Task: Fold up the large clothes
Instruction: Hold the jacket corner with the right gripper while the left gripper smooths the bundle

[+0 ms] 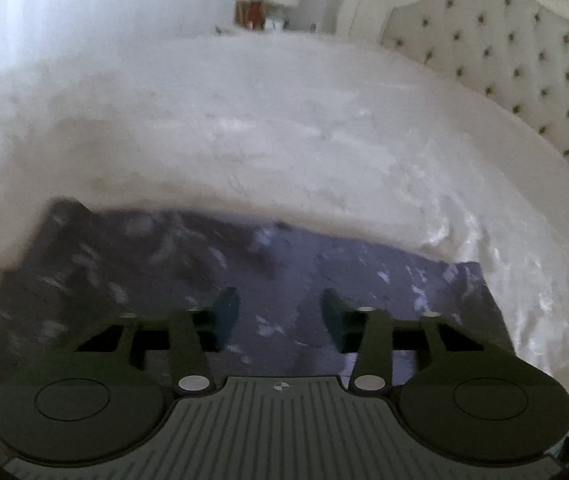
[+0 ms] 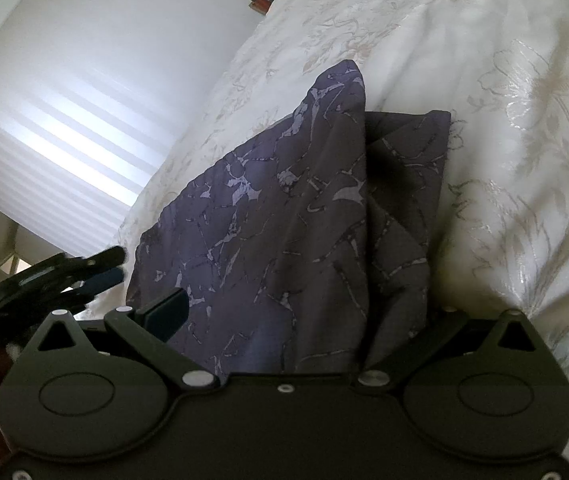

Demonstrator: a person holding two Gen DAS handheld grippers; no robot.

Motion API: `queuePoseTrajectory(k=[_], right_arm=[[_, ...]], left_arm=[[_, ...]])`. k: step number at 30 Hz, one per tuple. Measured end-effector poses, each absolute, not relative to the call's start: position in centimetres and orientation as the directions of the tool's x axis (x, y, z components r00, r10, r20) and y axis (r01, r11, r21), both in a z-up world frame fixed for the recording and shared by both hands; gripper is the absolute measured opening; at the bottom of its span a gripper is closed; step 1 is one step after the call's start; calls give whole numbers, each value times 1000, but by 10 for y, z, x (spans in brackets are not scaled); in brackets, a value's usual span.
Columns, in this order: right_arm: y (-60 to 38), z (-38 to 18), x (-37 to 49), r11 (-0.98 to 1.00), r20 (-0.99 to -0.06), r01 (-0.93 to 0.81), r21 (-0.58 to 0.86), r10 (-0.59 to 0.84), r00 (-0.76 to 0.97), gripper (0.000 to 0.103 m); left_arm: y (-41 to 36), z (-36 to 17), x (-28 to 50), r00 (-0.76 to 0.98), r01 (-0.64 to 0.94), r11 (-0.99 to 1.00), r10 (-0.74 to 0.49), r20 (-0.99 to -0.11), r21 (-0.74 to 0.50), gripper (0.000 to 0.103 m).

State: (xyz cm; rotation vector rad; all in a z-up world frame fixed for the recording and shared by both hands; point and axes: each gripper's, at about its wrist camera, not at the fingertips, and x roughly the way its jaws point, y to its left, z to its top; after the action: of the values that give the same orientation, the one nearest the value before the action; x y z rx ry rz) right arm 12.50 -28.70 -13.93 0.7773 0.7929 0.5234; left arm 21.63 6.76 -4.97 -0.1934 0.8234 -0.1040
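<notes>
Garment [image 2: 284,216] of purple-grey fabric with a pale crackle print lies partly folded on the white embroidered bedspread [image 2: 504,100]. Left gripper [image 1: 280,316] hovers over its flat portion, jaws apart and empty. Right gripper [image 2: 284,320] has cloth bunched across its mouth; its right finger is hidden, so its grip cannot be told. Tufted headboard [image 1: 524,60] stands behind.

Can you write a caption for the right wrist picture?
Purple cloth draped between the open right gripper fingers, over a white bed.
</notes>
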Motion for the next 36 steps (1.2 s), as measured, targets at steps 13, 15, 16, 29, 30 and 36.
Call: queuePoseTrajectory(k=[13,15,16,29,30,36], right_arm=[[-287,-139,126,617,-433,-131,776,673,600,103],[-287,-139,126,617,-433,-132,776,673,600,103],[-287,-139,126,617,-433,-132,776,673,600,103],[-286,-141,126,612,-423,-139,778,675,604,103],[-286,-141,126,612,-423,-140,778,675,605,103],[-285,-141,125,612,-422,-139,778,675,605,103]], left_arm=[[35,-87,229,618,40,999,-46,-785,-28,27],[33,-89,229,617,47,999,-38,-786,-11,27],[33,-90,230,616,49,999,-35,-787,-6,27],[24,-92,228,617,64,997,-4,-787,45,27],[25,-90,226,614,63,997,-9,-789,37,27],[36,-86,199,601,72,997,-70,-796,-33,27]])
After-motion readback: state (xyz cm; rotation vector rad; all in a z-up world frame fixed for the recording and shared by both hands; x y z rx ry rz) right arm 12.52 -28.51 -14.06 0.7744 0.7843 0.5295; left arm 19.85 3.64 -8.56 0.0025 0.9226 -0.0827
